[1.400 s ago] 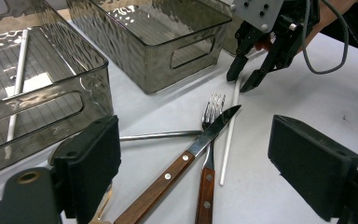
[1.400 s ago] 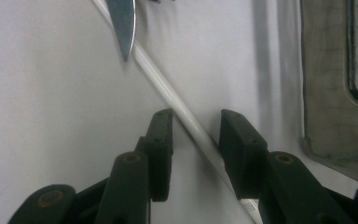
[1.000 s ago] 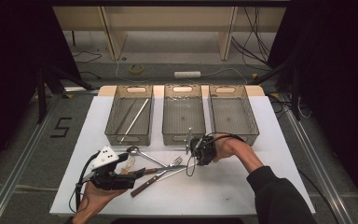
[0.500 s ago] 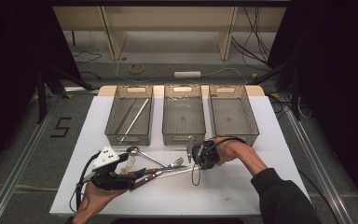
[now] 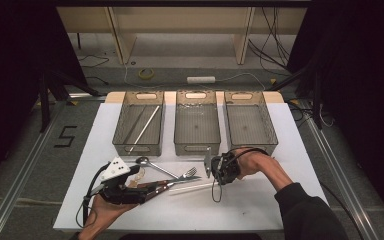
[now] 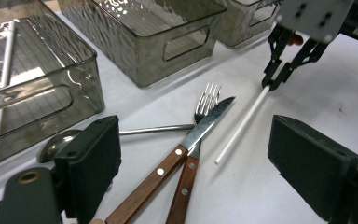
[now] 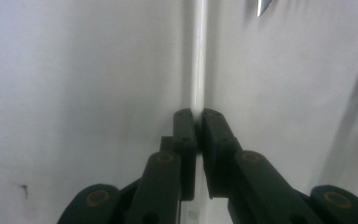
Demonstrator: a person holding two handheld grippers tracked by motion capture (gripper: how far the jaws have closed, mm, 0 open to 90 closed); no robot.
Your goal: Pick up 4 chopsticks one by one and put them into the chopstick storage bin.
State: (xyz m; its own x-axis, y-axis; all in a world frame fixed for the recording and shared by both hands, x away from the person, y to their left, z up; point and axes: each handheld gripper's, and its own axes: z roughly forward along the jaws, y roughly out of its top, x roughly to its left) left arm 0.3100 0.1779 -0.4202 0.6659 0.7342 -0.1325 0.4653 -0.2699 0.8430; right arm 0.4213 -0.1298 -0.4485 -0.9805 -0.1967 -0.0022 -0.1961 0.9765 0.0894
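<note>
Left claw: nearest the person, low over the white worktop, jaws standing wide apart with nothing between the pads; in the left gripper view the knife and fork handles run in between the two jaws without touching them.
Knife: wooden handle, blade lying across the fork, tip pointing away.
Fork: wooden handle, flat on the worktop under the knife, tines toward the bins.
Spoon: metal, lies just behind the knife and fork, bowl to the left.
Right claw: jaws have just been closing and are now clamped on the white straw.
White straw: lies on the worktop right of the cutlery, its far end pinched in the right claw.
Bins: three clear bins stand in a row at the far edge; the left bin holds a long white stick, the middle bin and the right bin follow beside it.
</note>
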